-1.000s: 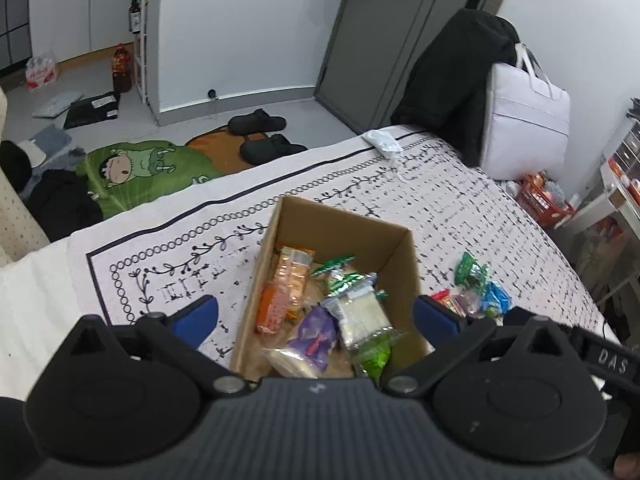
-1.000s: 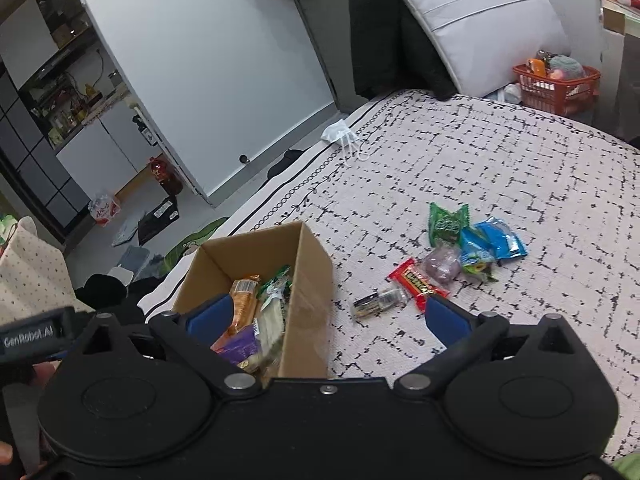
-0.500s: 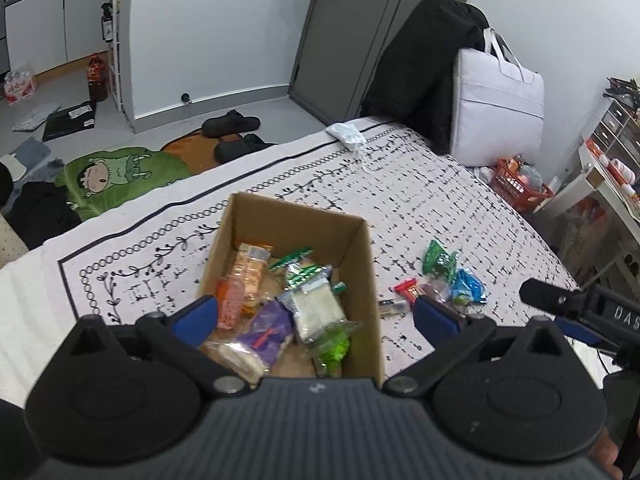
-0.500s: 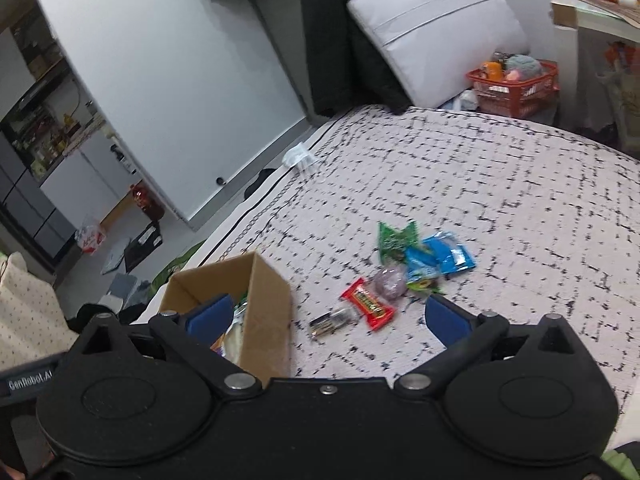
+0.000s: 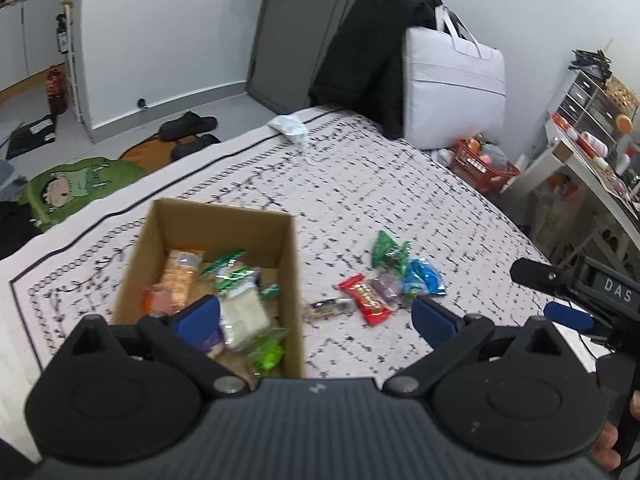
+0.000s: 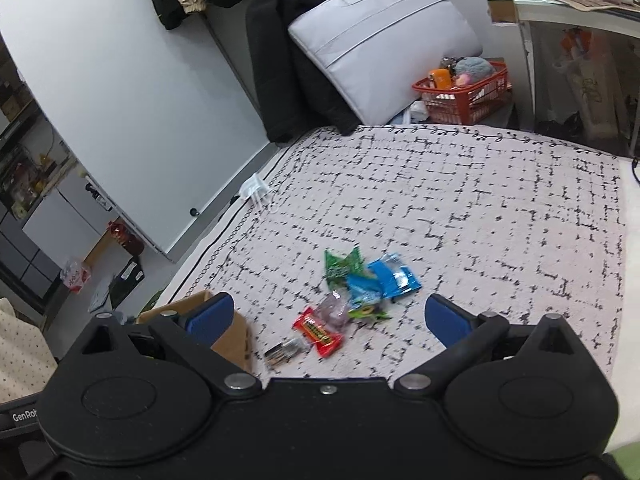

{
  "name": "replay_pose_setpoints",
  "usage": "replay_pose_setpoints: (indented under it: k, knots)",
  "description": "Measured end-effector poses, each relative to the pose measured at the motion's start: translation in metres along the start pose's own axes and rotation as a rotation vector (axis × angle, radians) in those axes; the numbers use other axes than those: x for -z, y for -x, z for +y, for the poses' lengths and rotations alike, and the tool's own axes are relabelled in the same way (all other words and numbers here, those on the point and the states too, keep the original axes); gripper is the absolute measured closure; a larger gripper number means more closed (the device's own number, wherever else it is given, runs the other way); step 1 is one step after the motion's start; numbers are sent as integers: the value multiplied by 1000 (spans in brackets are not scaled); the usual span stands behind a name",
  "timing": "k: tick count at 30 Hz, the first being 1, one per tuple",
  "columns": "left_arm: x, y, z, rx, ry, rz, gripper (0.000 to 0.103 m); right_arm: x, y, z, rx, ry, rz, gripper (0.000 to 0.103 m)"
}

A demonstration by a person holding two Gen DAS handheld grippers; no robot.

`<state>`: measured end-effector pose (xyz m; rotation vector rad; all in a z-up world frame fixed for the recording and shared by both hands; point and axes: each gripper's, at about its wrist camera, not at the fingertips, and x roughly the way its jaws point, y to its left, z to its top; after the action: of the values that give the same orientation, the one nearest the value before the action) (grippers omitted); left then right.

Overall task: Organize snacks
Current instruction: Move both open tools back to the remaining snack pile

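1. While the left gripper (image 5: 316, 314) hovers with fingers spread wide and empty, the cardboard box (image 5: 216, 224) sits just ahead to its left, already holding snacks; the loose snack pile (image 5: 384, 280) lies ahead to its right on the bed (image 5: 400, 184).
2. Seen from the right gripper (image 6: 328, 318), also wide and empty, the red candy bar (image 6: 318, 332) lies almost straight ahead between the fingers, long axis diagonal; this hand looks nearer.

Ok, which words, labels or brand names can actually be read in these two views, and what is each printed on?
"DAS": label on the right gripper body, left wrist view.
"GenRob", cut off: label on the left gripper's body, right wrist view.
Red candy bar: print blurred, unreadable.
Other snack wrappers: too blurred.
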<state>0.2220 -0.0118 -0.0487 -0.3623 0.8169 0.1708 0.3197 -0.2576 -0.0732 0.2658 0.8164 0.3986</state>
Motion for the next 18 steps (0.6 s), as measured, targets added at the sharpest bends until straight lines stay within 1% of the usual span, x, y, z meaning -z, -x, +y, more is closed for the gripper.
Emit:
replay_pose_setpoints:
  k: [7,11,13,14,15,16,17,18]
  knots:
    - [1,-20,-21,23,-29,16,2,-8,-3,-24,11,-28,-2,1]
    - [-1,-29,-32,44,-43,16,5,-11,-8,-36,10,-64,8,7]
    - [-1,-34,-37,44,-42,19,12,-11,-12,-38,6,-77,14,10]
    - [-2,-37,-39,40,-41,21,15,-11,-15,-39,1,-83,20,14]
    - [-3,-42,-41,40,-37,26,21,-11,-17,-41,-3,-90,27,19]
    - [-3,-45,-42,42,-31,32,28,-10,-20,-42,-7,-99,35,21]
    - [-3,-50,-43,44,-24,38,31,-10,-23,-44,-12,-110,45,26]
    - [-3,-54,-45,47,-18,46,37,-9,-26,-45,-17,-118,52,29]
